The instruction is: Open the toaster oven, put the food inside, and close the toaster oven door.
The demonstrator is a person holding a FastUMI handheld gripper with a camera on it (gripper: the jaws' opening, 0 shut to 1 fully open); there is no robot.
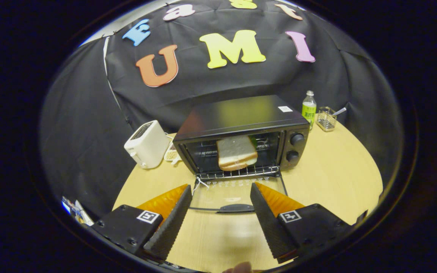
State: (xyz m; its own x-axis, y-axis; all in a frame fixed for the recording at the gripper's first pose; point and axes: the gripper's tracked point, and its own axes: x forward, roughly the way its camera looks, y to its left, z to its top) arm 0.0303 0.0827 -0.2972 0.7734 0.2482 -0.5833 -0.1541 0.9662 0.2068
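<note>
Spread wide and gripping nothing, the tool (217, 220) hangs low in the frame over the worktop (336, 178). Between its fingers lies the oven (241, 132) door (237, 191), folded flat, its handle (235, 207) nearest. Bread (236, 152) sits on the rack at centre. That glass door looks stiff, hinged and fragile; lift it by the handle.

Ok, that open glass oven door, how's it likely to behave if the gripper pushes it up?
The door lies flat, so it probably swings up stiffly on its hinge. Its glass looks slick; the handle seems safer. The gripper is open, the handle between its fingertips.
</note>
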